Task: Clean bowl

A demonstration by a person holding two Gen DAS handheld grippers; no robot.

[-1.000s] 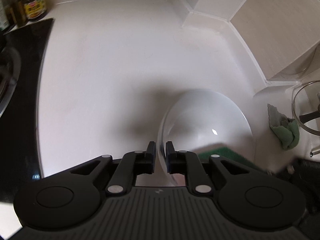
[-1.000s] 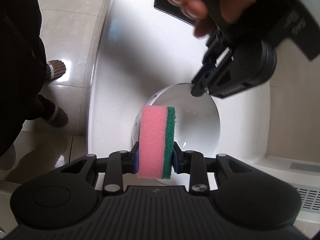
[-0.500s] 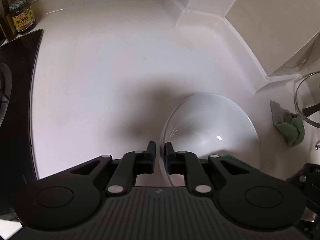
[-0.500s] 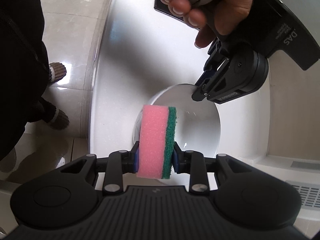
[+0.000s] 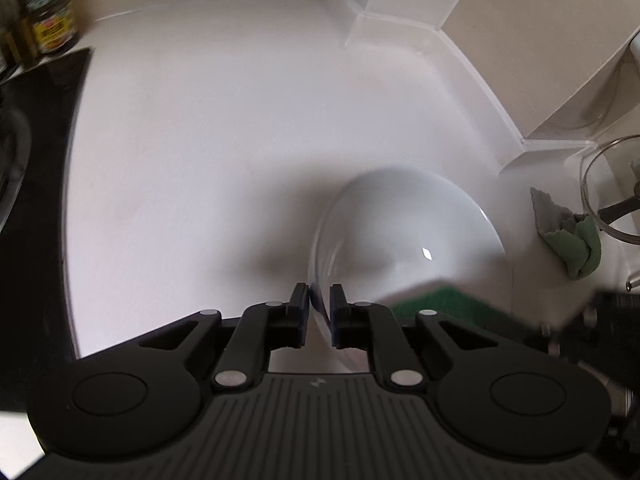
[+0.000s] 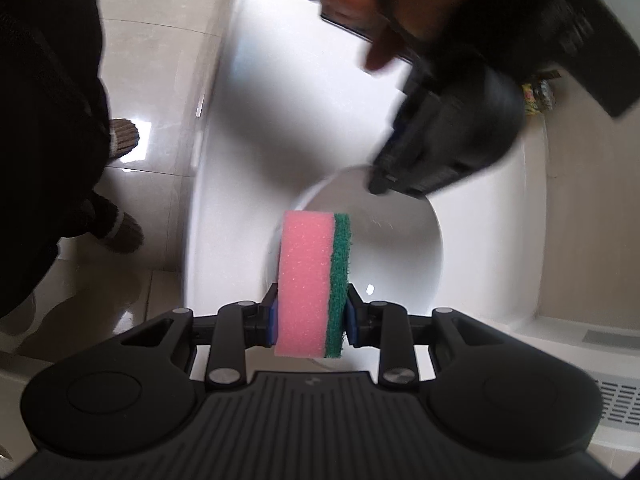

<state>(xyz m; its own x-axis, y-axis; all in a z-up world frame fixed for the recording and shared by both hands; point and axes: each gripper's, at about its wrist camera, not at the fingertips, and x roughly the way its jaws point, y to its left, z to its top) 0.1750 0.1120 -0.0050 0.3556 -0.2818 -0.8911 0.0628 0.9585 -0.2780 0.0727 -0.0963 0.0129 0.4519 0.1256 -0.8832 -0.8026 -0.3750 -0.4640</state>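
Closing on the near rim of the white bowl (image 5: 404, 236), the left gripper (image 5: 319, 312) has the thin wall between its fingers, though contact looks incomplete. The right gripper (image 6: 311, 316) clamps a pink-and-green sponge (image 6: 314, 280) just above the bowl's inside. Scrubbing before the rim grip seats could let the glossy bowl slip or skid across the counter (image 5: 208, 128).

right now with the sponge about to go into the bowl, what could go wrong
1. The left gripper is closing on only the thin rim of the white bowl; glazed and smooth, it may slip or tip once scrubbing starts.
2. The sponge sits in the right gripper with most of it sticking out, so hard pressing could twist it loose.
3. The bowl lies near the countertop edge.
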